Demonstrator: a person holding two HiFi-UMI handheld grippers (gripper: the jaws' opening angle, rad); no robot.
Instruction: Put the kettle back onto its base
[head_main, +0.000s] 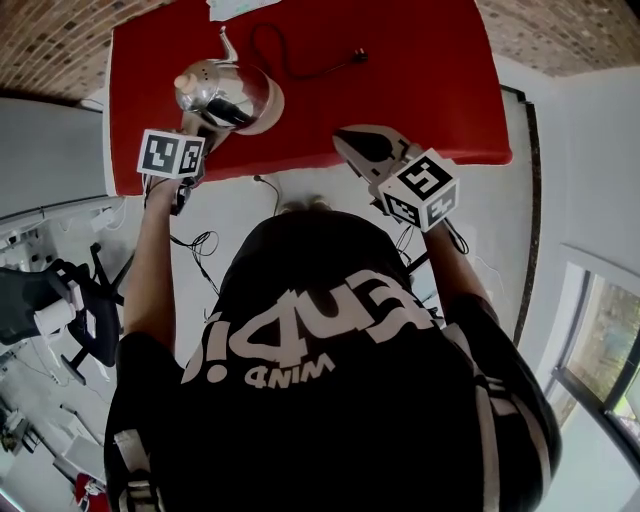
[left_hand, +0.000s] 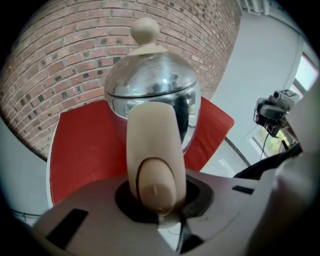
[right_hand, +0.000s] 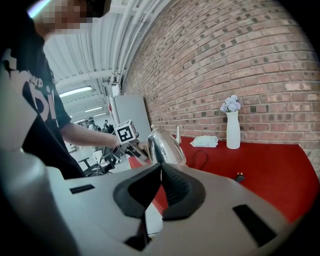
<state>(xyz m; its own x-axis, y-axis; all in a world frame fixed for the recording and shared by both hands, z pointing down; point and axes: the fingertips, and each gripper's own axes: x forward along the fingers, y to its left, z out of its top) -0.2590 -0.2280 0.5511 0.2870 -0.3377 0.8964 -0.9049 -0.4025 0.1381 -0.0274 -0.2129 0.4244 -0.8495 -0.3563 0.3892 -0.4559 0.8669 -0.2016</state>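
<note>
Head view: the kettle (head_main: 222, 92) is at the upper left on the red table (head_main: 430, 90), over a pale round base (head_main: 270, 108). The left gripper (head_main: 198, 135) meets it from below, and the right gripper (head_main: 350, 142) sits at centre, apart. Left gripper view: the jaws clamp the kettle's cream handle (left_hand: 150, 145) at centre. Right gripper view: the jaws are pressed together, empty, with the kettle left of centre

- Red table (head_main: 420, 90), far edge by brick wall.
- Round kettle base (head_main: 268, 108) sits twd table's left end.
- Black cord (head_main: 300, 70) loops right of base; plug (head_main: 358, 55) well apart from base.
- White wipes pack (right_hand: 204, 141) beyond base, twd wall.
- White vase (right_hand: 233, 130) w/ flowers, upright, farther from base than pack.
</note>
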